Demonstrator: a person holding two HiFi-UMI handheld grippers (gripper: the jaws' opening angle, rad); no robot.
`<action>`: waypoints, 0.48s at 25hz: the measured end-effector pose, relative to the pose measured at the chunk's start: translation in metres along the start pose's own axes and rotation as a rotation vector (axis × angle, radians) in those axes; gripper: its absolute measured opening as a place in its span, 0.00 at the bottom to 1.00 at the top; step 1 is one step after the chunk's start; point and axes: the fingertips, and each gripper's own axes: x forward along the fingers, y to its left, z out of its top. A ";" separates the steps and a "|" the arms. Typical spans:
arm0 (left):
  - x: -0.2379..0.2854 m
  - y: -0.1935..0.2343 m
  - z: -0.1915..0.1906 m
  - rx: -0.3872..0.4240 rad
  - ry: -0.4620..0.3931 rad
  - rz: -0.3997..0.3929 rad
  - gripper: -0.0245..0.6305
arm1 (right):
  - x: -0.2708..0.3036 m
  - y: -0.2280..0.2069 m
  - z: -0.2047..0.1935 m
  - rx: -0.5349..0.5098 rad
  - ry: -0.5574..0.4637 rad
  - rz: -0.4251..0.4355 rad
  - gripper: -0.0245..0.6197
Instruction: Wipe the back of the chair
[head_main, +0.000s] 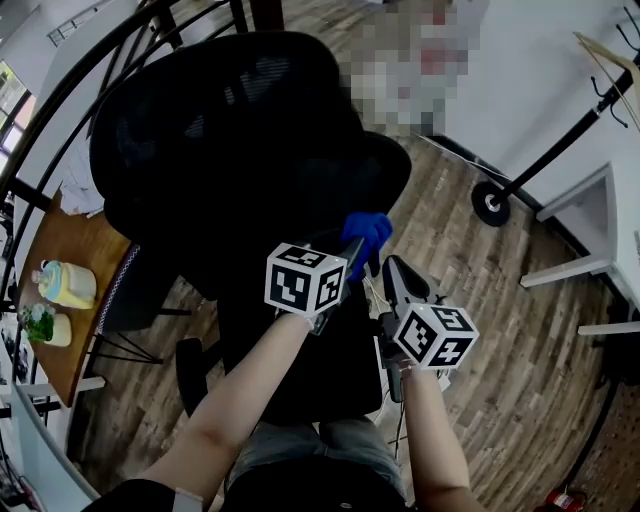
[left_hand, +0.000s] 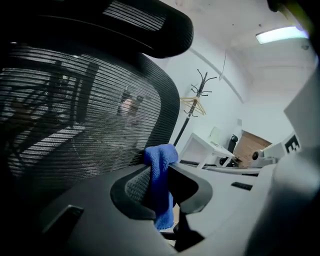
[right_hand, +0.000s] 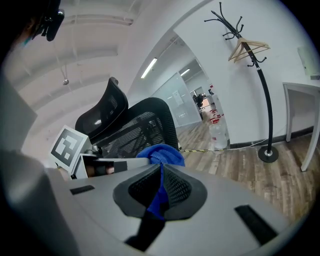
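While left gripper (left_hand: 159, 175) and right gripper (right_hand: 161, 172) both clamp its bunched top, the soft blue microfibre cloth (head_main: 368, 232) likely drapes limply.

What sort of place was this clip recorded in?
Probably an office: a black mesh office chair, a coat stand and a white desk on wood-plank flooring.
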 end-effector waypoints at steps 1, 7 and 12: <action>-0.001 0.003 0.000 -0.005 -0.001 0.006 0.15 | 0.002 0.002 -0.001 -0.002 0.004 0.004 0.09; -0.014 0.018 -0.007 -0.035 -0.010 0.031 0.15 | 0.016 0.018 -0.010 -0.016 0.040 0.043 0.09; -0.028 0.033 -0.011 -0.058 -0.019 0.063 0.15 | 0.024 0.032 -0.016 -0.026 0.061 0.068 0.09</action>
